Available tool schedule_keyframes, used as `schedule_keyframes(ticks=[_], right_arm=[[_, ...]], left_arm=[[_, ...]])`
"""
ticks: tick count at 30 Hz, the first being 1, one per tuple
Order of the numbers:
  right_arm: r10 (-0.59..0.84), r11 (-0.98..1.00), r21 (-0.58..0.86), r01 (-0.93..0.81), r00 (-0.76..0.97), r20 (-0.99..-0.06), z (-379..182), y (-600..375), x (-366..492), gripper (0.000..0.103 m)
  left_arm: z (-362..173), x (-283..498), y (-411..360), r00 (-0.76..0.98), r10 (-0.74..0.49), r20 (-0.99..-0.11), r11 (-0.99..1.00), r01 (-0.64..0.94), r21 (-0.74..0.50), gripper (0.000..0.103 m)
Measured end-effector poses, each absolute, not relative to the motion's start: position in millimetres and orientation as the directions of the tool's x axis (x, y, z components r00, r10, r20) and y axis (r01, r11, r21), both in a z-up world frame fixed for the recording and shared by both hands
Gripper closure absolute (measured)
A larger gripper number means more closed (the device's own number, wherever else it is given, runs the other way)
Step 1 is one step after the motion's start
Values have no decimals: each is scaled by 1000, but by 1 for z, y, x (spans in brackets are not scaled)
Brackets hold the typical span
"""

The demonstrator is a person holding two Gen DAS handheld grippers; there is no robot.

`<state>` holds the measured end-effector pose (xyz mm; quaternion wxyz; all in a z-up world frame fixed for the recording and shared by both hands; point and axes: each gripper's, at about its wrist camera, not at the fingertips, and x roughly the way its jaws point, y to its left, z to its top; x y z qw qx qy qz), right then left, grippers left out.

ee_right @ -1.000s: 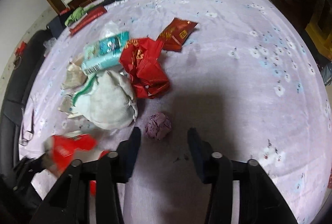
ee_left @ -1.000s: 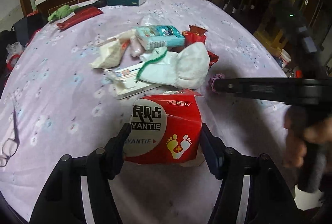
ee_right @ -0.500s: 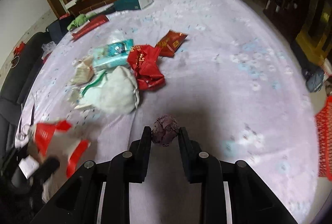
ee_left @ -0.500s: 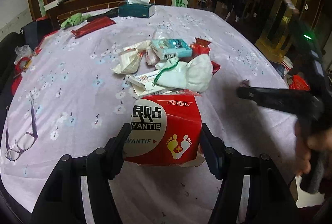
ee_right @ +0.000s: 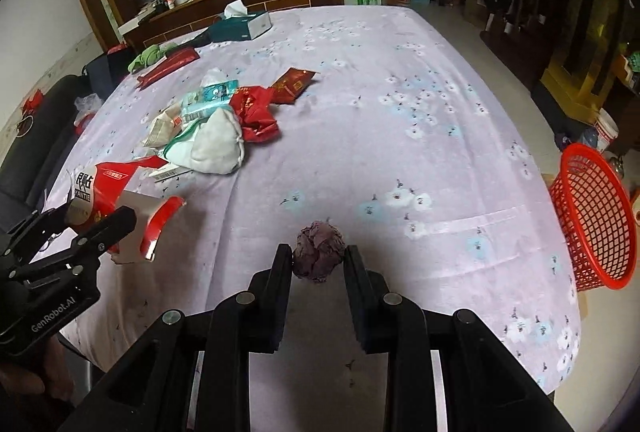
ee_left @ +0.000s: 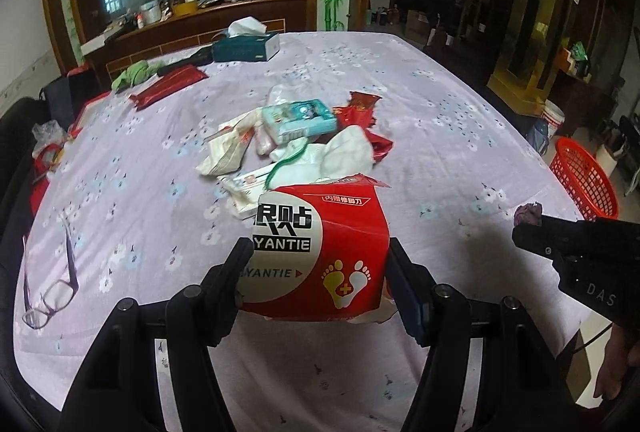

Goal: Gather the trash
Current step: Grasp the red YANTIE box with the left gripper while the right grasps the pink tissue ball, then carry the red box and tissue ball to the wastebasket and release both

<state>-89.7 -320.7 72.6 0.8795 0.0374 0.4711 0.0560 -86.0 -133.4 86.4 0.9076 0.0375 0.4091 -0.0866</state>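
Left tongs are clamped on a torn red box, held above the near edge of the counter. Right tongs are closed on a crumpled purple wad, lifted off the cloth. Remaining wrappers are piled mid-counter. A red basket is seen on the floor beside the counter's right edge.

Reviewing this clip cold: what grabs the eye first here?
The red-and-white box clamped in the left gripper, held over the near part of the lilac tablecloth. Next, the crumpled purple wad pinched in the right gripper, with the red mesh basket on the floor off the table's right edge.
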Motion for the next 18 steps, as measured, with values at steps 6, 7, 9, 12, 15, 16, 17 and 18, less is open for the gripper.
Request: schedule_keyframes(ticks=[6, 7, 9, 12, 15, 16, 17, 18], right_arm=[[140, 990, 130, -57, 556, -819, 75, -328, -90, 75], [142, 990, 131, -59, 557, -818, 76, -329, -90, 75], [150, 988, 137, -65, 558, -816, 77, -329, -89, 75], [160, 987, 143, -73, 560, -813, 78, -330, -87, 75], [169, 985, 152, -77, 560, -811, 78, -332, -87, 75], [172, 985, 154, -79, 560, -811, 78, -332, -86, 75], [173, 985, 155, -81, 560, -810, 78, -332, -86, 75], [176, 984, 156, -84, 561, -809, 79, -332, -85, 75]], left_arm=[[91, -86, -145, 665, -104, -740, 982, 188, 31, 39], [91, -86, -146, 665, -102, -740, 982, 186, 32, 39], [91, -86, -146, 665, -96, -741, 983, 182, 35, 38], [91, -87, -147, 666, -88, -741, 984, 175, 41, 38], [92, -88, -148, 670, -80, -738, 984, 171, 49, 38], [93, -89, -147, 671, -77, -737, 984, 169, 51, 38], [93, -89, -148, 673, -74, -736, 984, 167, 54, 38], [94, -89, -148, 672, -73, -737, 985, 166, 55, 38]])
